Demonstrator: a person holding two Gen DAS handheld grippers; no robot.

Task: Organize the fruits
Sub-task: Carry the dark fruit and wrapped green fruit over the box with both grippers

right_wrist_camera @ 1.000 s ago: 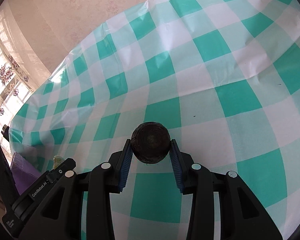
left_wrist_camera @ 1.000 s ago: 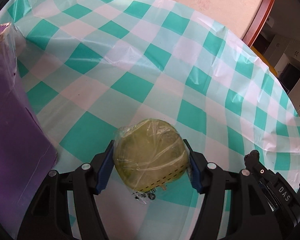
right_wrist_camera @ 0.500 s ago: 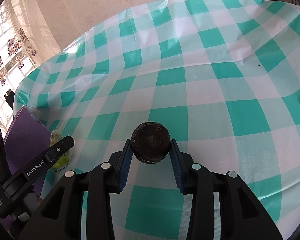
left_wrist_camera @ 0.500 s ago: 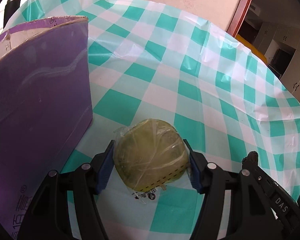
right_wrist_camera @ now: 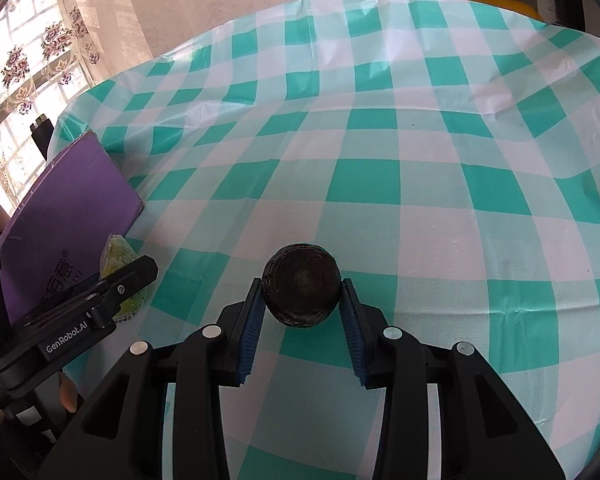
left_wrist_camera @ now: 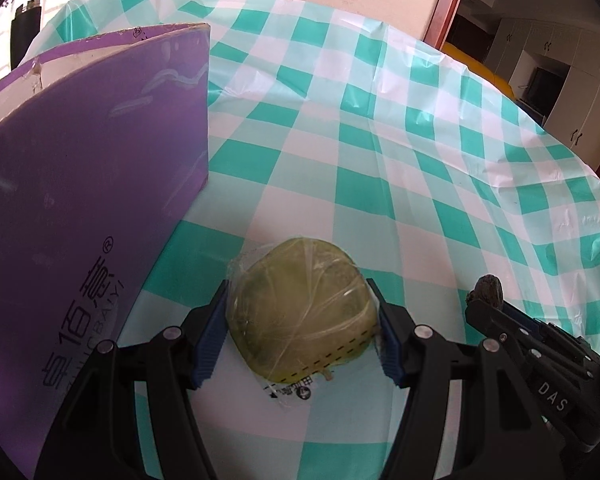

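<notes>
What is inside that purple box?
Nothing can be told. The purple box shows its outer wall and a strip of pale inner wall near the rim; that wall hides its contents from both views.

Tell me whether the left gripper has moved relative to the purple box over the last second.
Yes. The left gripper, shut on the wrapped green fruit, has pulled back and up from the purple box, whose top edge now shows.

Purple box (left_wrist_camera: 80, 208): showing white Chinese characters, Latin letters ending "BAIYI", and an ® mark.
Right gripper (left_wrist_camera: 548, 396) body: showing "DAS".
Left gripper (right_wrist_camera: 66, 346) body: showing "GenRobot.AI".
Wrapped green fruit (left_wrist_camera: 302, 312) label: carrying unreadable print.
</notes>
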